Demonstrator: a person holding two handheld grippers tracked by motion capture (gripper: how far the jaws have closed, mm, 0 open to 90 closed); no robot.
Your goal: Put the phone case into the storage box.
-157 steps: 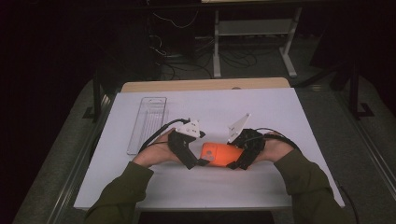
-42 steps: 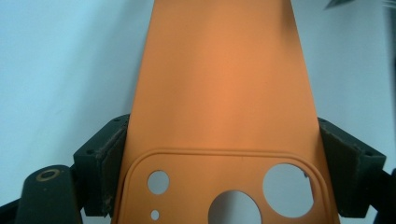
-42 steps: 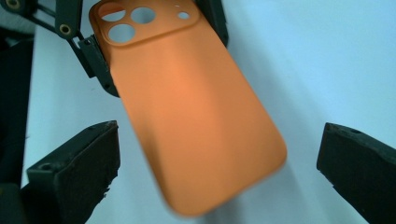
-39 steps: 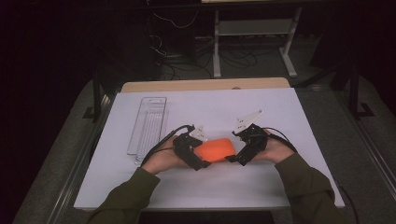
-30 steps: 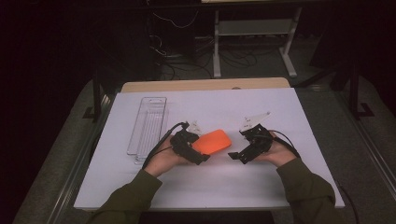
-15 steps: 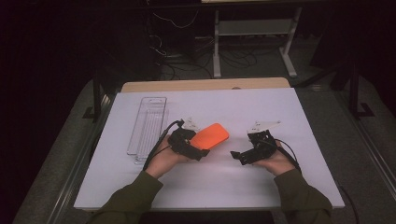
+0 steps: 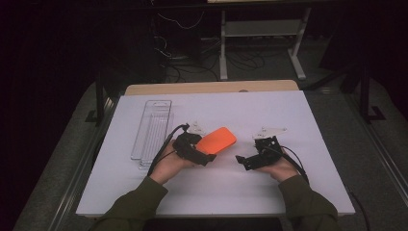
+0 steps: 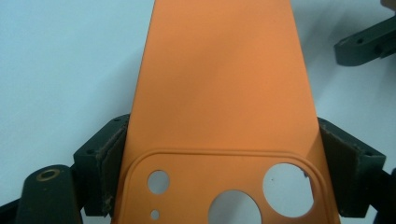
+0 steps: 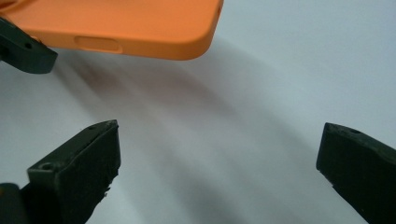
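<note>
An orange phone case (image 7: 217,140) with camera cut-outs is held above the white table. My left gripper (image 7: 204,156) is shut on it; in the left gripper view both pads press the case (image 8: 219,93) at its camera end, its back facing up. My right gripper (image 7: 242,161) stands to the right of the case, apart from it, its jaws wide open with only bare table between them. In the right gripper view the case's edge (image 9: 140,28) with a button recess hangs at the top left, beyond my right gripper (image 9: 217,158).
A clear plastic tray (image 7: 152,126) lies at the left of the white table sheet (image 7: 288,115). Beyond the table's far wooden edge (image 7: 211,87) is a dark floor with cables and a metal stand (image 7: 260,33).
My right gripper has let go of the case and drawn off to the right. The left gripper keeps the case, which now tilts up to the right.
</note>
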